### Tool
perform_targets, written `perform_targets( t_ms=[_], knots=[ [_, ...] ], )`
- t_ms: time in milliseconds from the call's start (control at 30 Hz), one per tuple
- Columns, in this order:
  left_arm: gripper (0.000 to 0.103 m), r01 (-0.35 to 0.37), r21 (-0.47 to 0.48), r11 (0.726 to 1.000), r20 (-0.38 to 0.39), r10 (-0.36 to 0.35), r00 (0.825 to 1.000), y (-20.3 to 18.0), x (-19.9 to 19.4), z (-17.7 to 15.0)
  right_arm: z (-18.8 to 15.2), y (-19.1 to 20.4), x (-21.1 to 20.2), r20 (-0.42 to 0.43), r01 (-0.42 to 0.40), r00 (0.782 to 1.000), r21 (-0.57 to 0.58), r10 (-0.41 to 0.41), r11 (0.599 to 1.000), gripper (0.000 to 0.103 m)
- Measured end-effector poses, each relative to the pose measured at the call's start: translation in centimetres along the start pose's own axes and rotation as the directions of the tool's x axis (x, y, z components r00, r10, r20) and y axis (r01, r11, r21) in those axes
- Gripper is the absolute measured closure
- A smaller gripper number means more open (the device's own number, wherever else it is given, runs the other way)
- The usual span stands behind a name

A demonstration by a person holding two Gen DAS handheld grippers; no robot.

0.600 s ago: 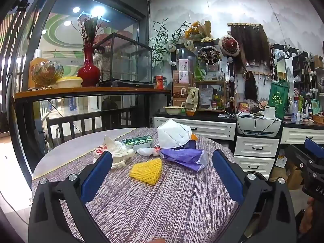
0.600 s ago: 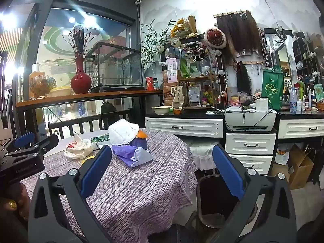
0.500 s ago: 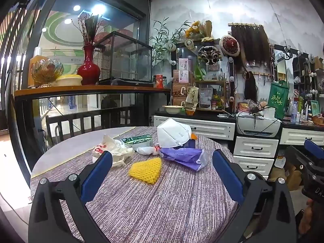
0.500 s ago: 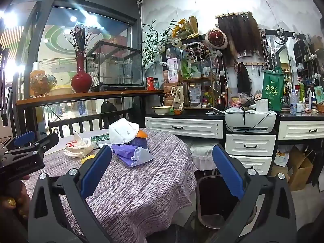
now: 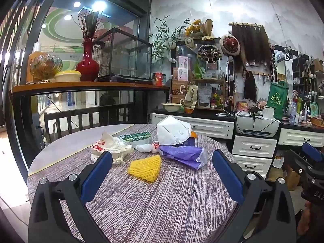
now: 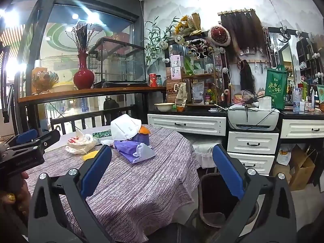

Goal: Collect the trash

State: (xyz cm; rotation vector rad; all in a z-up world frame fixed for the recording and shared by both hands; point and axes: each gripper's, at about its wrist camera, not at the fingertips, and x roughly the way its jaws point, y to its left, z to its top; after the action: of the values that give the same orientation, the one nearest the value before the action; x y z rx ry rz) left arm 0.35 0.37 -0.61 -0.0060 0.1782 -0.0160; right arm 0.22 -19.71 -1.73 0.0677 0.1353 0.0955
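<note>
Cluttered shop; round table [image 5: 141,198] carries trash: mask [image 5: 173,130], net [image 5: 144,167], bags heaped toward its far edge. Left gripper [image 5: 162,174] and right gripper [image 6: 162,168] hover short, jaws wide, empty, apparently readying a pick.

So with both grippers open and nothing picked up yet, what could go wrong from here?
The white face mask sits loosely on the piled purple bag, so grabbing the bag could tip it off. The yellow foam net lies flat on the tablecloth; the left gripper might pinch cloth too.
</note>
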Motion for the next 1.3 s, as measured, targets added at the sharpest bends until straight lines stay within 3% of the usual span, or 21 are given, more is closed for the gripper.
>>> perform_targets(
  t_ms=[1300],
  knots=[
    [0.005, 0.017, -0.013, 1.0, -0.011, -0.017, 1.0, 0.22, 0.73, -0.44, -0.03, -0.02, 0.22, -0.013, -0.005, 1.0, 0.015, 0.005, 1.0, 0.005]
  ],
)
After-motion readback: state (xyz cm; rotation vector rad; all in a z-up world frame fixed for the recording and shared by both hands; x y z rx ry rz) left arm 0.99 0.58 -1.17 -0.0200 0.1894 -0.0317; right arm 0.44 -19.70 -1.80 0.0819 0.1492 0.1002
